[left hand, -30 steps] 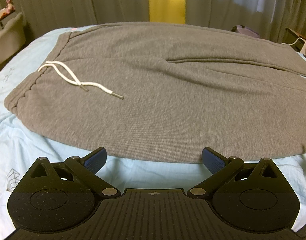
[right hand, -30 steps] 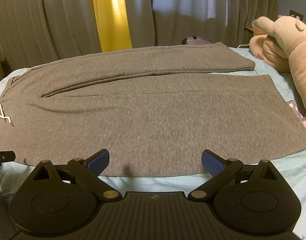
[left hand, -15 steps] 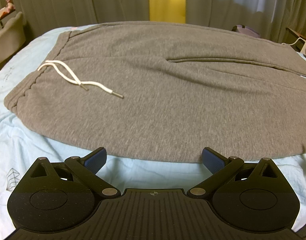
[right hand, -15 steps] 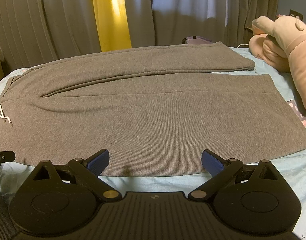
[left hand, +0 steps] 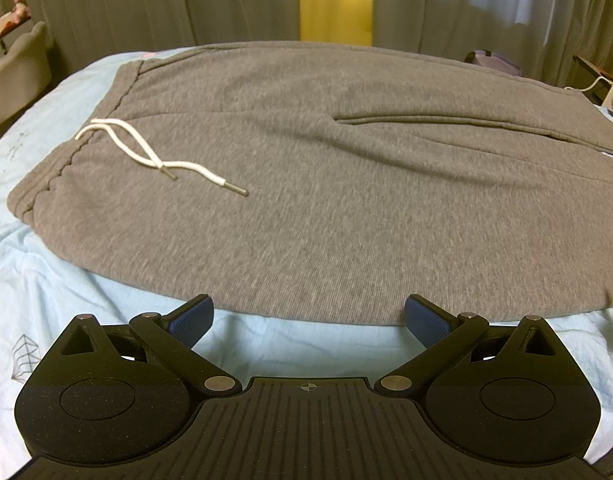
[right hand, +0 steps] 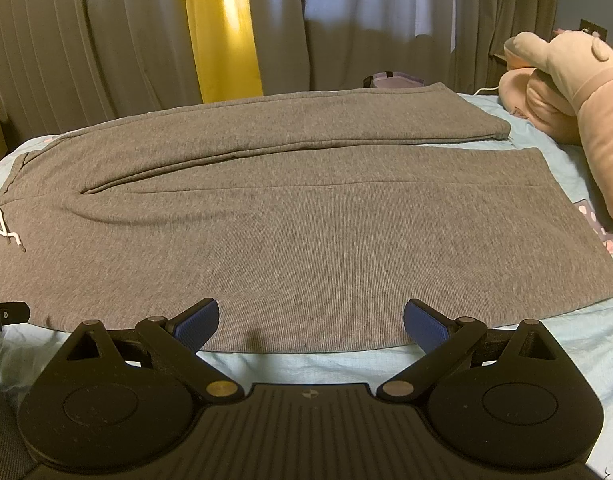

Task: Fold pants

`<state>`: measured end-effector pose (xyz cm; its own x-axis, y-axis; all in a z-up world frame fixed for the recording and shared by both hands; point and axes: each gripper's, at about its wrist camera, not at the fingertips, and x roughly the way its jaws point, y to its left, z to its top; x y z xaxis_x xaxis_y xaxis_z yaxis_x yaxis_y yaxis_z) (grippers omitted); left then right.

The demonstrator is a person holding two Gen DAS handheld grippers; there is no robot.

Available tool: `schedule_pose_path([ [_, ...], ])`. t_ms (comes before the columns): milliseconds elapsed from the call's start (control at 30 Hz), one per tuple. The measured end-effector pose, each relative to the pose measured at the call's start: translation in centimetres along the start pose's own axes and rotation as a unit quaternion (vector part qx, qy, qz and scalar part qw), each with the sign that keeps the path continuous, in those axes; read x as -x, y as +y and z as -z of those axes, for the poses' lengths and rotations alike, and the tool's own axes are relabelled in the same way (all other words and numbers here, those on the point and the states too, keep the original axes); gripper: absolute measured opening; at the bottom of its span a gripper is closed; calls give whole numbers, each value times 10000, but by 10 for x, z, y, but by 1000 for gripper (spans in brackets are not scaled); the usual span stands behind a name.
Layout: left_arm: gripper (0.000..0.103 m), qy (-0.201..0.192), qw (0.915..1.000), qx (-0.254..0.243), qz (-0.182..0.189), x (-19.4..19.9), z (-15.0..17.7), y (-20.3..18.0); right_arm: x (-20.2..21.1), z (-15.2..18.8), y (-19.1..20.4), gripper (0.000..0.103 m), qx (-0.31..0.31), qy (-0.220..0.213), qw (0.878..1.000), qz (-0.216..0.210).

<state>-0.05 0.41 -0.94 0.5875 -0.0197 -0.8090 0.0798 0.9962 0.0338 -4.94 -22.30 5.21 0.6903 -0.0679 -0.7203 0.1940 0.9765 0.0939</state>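
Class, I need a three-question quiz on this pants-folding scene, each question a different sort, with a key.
1. True or false: the left gripper is shut on the pants.
2. The drawstring is which colour? A white, B black, C red.
3. Fill in: in the right view, the plush toy lies beyond the ____ ends of the pants.

Key: 1 false, both it and the right gripper are open and empty. 2 A. 3 leg.
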Motion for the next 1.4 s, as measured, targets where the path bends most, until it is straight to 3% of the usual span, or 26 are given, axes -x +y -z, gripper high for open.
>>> schedule_pose_path([
  [1400,103,49,9999,99,24,0,-5,3,-1,2,-1,99,-20,40,10000,34],
])
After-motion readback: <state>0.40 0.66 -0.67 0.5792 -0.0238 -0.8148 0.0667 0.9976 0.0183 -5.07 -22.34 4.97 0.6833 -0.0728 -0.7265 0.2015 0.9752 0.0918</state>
